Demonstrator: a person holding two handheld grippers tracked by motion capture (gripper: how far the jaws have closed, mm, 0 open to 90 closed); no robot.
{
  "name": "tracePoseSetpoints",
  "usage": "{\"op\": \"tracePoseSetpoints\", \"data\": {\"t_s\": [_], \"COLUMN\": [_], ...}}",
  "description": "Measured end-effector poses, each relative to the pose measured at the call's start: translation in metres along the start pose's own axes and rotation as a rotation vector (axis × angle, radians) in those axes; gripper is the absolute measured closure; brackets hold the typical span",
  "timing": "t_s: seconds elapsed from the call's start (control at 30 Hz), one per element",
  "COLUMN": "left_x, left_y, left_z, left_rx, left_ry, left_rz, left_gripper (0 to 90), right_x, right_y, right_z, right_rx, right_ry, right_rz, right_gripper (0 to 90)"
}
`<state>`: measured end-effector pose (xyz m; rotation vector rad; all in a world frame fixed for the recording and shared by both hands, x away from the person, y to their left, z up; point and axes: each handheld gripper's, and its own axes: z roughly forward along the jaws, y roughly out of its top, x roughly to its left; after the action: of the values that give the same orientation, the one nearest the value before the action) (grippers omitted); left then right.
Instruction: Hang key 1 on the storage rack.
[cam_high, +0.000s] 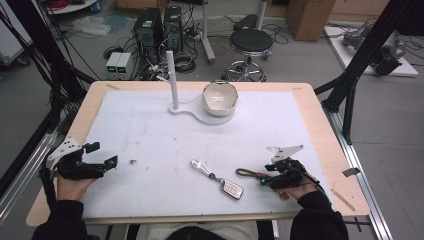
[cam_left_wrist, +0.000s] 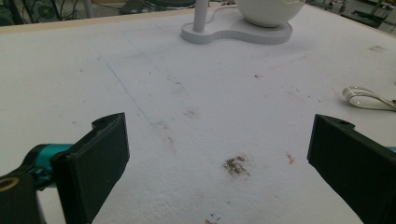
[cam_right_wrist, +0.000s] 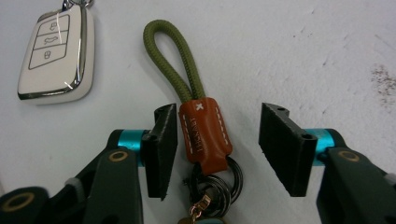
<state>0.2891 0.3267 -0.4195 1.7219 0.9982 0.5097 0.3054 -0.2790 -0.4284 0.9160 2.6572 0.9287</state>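
Observation:
A keychain lies on the white sheet at the front right, made of an olive cord loop (cam_right_wrist: 173, 51), a brown leather tab (cam_right_wrist: 205, 133) and dark rings. My right gripper (cam_right_wrist: 219, 135) straddles that tab. One pad rests beside its edge and the other stands well apart, so the jaws are open. In the high view this gripper (cam_high: 263, 178) sits just right of the cord loop (cam_high: 246, 173). A white car key fob (cam_high: 232, 189) (cam_right_wrist: 56, 56) lies beside it, chained to a silver clip (cam_high: 199, 166). At the front left my left gripper (cam_high: 102, 154) (cam_left_wrist: 215, 154) is open over bare sheet.
A white bowl (cam_high: 220, 97) (cam_left_wrist: 268, 9) rests on a flat white base (cam_left_wrist: 233, 32) with an upright post (cam_high: 172, 80) at the back middle. The silver clip (cam_left_wrist: 369, 98) lies ahead and to the right of the left gripper. The sheet carries small brown stains (cam_left_wrist: 236, 165).

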Motion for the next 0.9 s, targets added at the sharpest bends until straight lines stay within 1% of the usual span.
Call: {"op": "tracePoseSetpoints", "data": {"t_s": [0.17,0.2,0.27,0.3,0.4,0.6,0.7,0.77,0.9], "left_x": [0.0,0.0,0.0,-0.001,-0.001,-0.002,-0.002,-0.002,-0.002], "left_y": [0.0,0.0,0.0,0.0,0.0,0.0,0.0,0.0,0.0], "left_z": [0.0,0.0,0.0,0.001,0.001,0.001,0.001,0.001,0.002], "left_rx": [-0.001,0.0,0.004,0.005,0.009,0.007,0.007,0.005,0.007], "left_ry": [0.001,0.002,0.003,0.003,0.001,-0.001,-0.003,-0.005,-0.007], "left_rz": [-0.001,0.001,0.007,0.008,0.013,0.014,0.016,0.014,0.014], "left_gripper": [6.0,6.0,6.0,6.0,6.0,6.0,6.0,6.0,6.0], "right_x": [0.004,0.004,0.005,0.006,0.007,0.009,0.01,0.01,0.013], "right_y": [0.0,0.0,0.0,0.0,-0.001,-0.001,-0.001,0.0,0.005], "right_z": [0.004,0.004,0.003,0.003,0.003,0.002,0.002,0.001,-0.002], "right_rx": [0.037,0.034,0.035,0.036,0.029,0.024,0.008,-0.005,-0.033], "right_ry": [0.006,0.02,0.017,0.02,0.018,0.023,0.023,0.01,-0.016], "right_rz": [-0.037,-0.043,-0.053,-0.05,-0.06,-0.061,-0.056,-0.055,-0.038], "right_gripper": [61.7,64.7,66.9,68.0,69.5,71.3,71.8,72.0,72.4]}}
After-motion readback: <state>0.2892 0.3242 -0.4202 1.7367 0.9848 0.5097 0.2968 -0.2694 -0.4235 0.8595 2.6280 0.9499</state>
